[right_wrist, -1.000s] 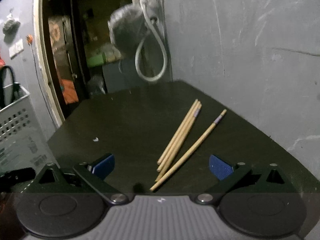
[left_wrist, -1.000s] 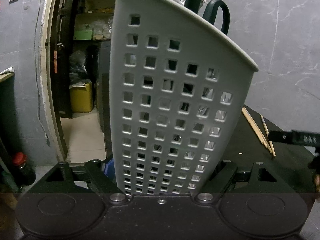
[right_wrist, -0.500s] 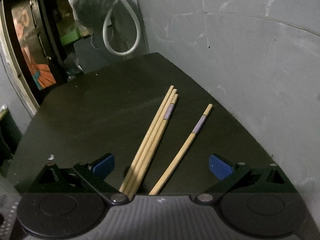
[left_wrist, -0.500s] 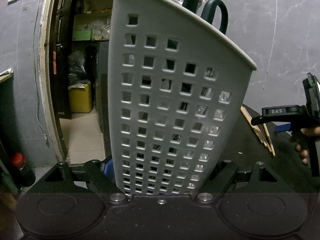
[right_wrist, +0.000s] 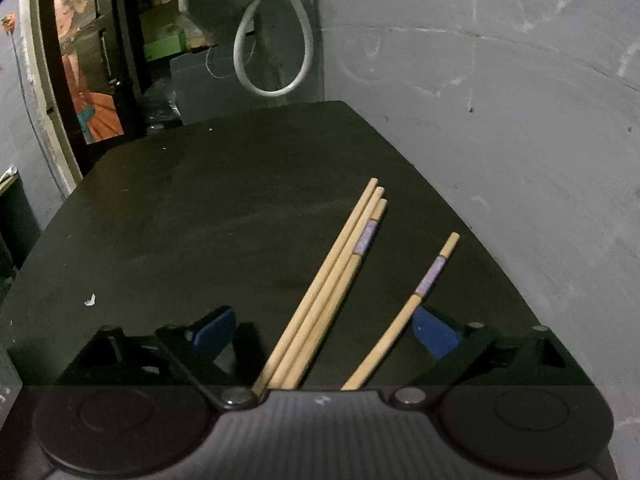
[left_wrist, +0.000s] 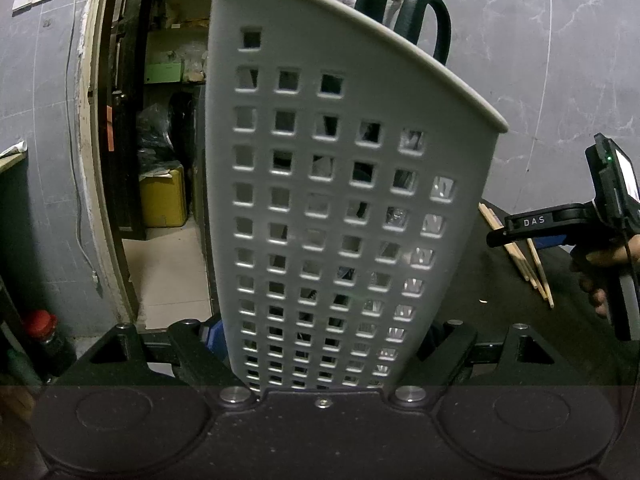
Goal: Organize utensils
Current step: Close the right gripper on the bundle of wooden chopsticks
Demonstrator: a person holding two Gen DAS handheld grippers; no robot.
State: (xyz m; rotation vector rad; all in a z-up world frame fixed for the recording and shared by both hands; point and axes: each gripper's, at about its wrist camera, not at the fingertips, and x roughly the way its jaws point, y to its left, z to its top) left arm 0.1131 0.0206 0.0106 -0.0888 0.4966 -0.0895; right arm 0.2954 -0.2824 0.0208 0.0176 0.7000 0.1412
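A grey perforated utensil holder (left_wrist: pixel 340 200) fills the left wrist view, tilted, with dark scissor handles (left_wrist: pixel 424 20) sticking out of its top. My left gripper (left_wrist: pixel 324 336) is shut on the holder's base. Several wooden chopsticks (right_wrist: pixel 336 280) lie on the black table (right_wrist: pixel 180 220): three together and one apart (right_wrist: pixel 408 308) to the right. My right gripper (right_wrist: pixel 324 328) is open, low over the table, with the chopsticks lying between its blue pads (right_wrist: pixel 434 330). It also shows in the left wrist view (left_wrist: pixel 568 224) at the right, over the chopsticks (left_wrist: pixel 520 256).
A grey wall (right_wrist: pixel 500 120) runs along the table's right and far edges. An open doorway (left_wrist: pixel 160 160) with a yellow container (left_wrist: pixel 162 196) lies to the left. A white hose loop (right_wrist: pixel 276 52) hangs behind the table. A small white scrap (right_wrist: pixel 90 300) lies on the table.
My right gripper has moved forward and down over the chopsticks, which now lie between its open fingers. My left gripper has kept hold of the holder, almost still.
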